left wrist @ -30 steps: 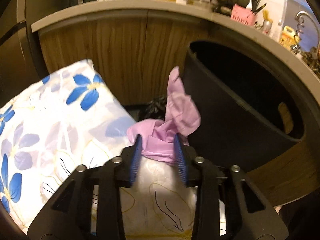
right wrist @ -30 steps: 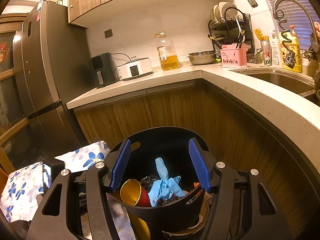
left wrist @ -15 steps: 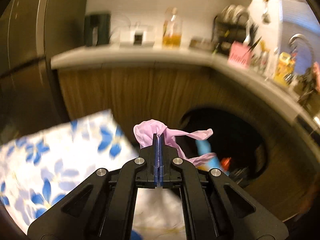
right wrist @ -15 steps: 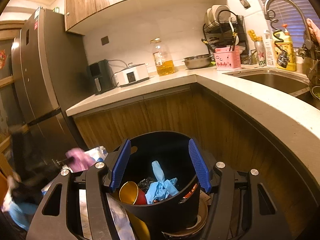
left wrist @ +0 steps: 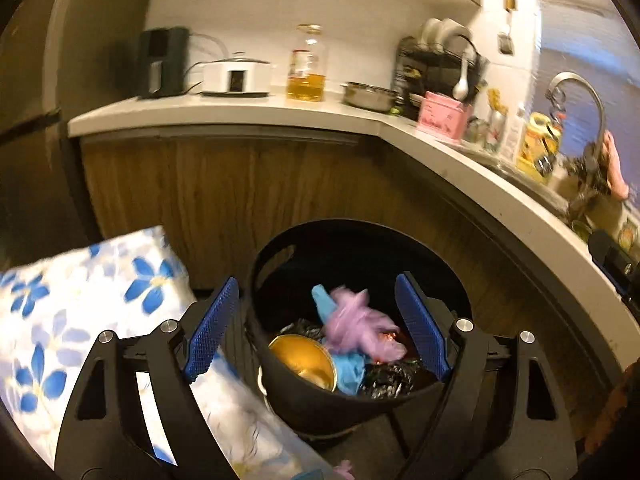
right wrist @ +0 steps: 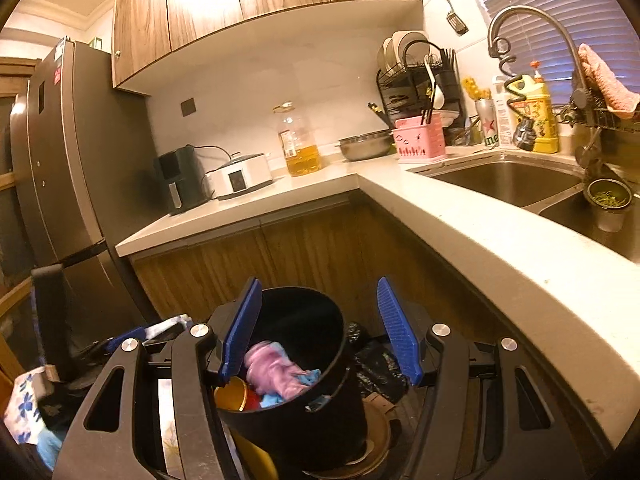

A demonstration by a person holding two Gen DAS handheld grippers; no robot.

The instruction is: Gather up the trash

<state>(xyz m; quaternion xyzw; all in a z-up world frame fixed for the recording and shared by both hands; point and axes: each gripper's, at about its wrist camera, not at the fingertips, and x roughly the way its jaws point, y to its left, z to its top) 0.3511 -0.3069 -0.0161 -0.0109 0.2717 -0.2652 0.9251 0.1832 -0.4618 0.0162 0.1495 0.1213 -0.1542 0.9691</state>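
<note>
The left gripper (left wrist: 316, 324) was opening, nothing between its fingers; the pink plastic bag (left wrist: 358, 326) lay in the black bin (left wrist: 360, 404). The right gripper (right wrist: 318, 330) gaped empty. No label was legible.

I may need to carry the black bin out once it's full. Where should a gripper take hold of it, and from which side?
Grip the black bin at its rim, by the oval handle cutout in the wall on its far left. Come down from above, one finger through the cutout or inside the rim, the other outside. The round body looks too wide to span, and the trash inside, like the pink glove, leaves that wall clear.
</note>
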